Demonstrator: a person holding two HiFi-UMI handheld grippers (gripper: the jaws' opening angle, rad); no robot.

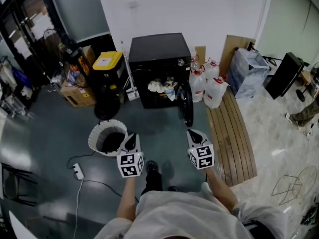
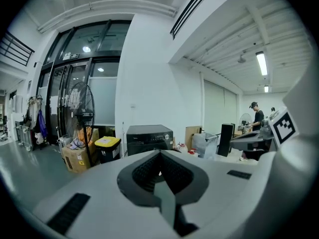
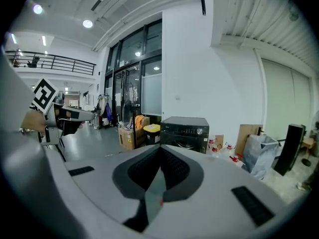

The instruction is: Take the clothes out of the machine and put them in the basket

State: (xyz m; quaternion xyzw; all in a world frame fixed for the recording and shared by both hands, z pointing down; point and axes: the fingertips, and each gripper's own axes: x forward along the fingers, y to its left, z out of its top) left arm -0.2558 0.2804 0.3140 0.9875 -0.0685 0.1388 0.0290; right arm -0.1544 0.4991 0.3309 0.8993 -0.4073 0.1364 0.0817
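Black metal makes up the one boxy washing machine [image 1: 159, 54], seen from the head view against the white wall. Its one round door [image 1: 185, 103] hangs open on the machine's right side. A small pile of pale clothes [image 1: 162, 87] lies inside the machine. One round white basket [image 1: 94, 133] with something dark in it stands on the grey floor in front of the machine, off to its left. Three clear plastic jugs with red caps [image 1: 215, 91] stand just to the right of the machine. One black bin with a yellow lid [image 1: 107, 63] stands just to its left.

Two claws are out in front of the machine, well apart from it. The left gripper [image 1: 132, 138] is next to the basket, and the right gripper [image 1: 193, 134] is in line with the door. Both bare arms reach forward side by side, and both claws point at the machine, tipped a little down.

From the left gripper view, the left claw [image 2: 160, 153] is closed tight with nothing in it. The machine [image 2: 148, 136] sits straight ahead, far off. One big standing fan [image 2: 79, 108] is left of the machine.

From the right gripper view, the right claw [image 3: 159, 151] is also closed tight and holds nothing. The machine [image 3: 185, 128] is ahead, a bit to the right.
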